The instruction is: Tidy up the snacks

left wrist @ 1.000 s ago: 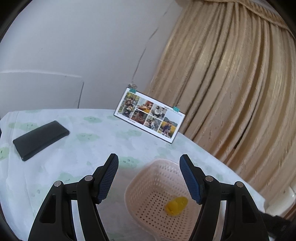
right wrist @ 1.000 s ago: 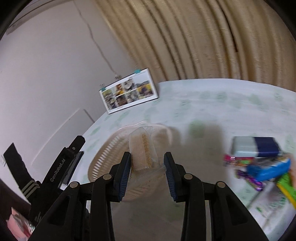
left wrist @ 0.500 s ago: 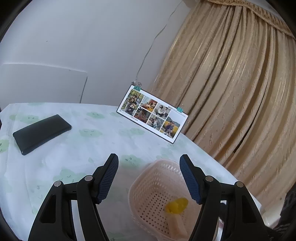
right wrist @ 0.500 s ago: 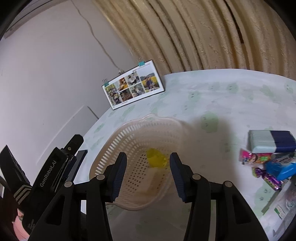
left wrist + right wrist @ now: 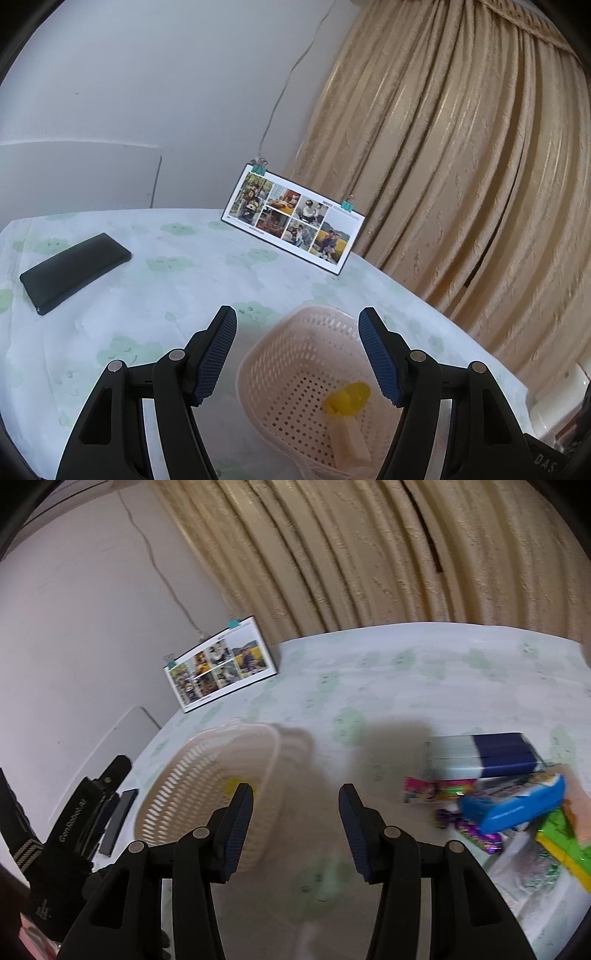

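Wall [image 5: 155,85]: plain off-white, filling the upper left of the left wrist view; a thin cord [image 5: 284,92] runs down it toward the table. A pale flat panel [image 5: 74,177] stands against it at left, behind the table.

Curtain [image 5: 461,166]: tan, pleated, faintly patterned, covering the right side of the left wrist view and the top of the right wrist view; daylight glows through its folds.

Table [image 5: 177,280]: covered by a white cloth printed with pale green shapes, filling the lower part of both views.

Photo board [image 5: 291,219]: collage of small pictures, two teal clips on its top edge, propped upright at the table's far edge.
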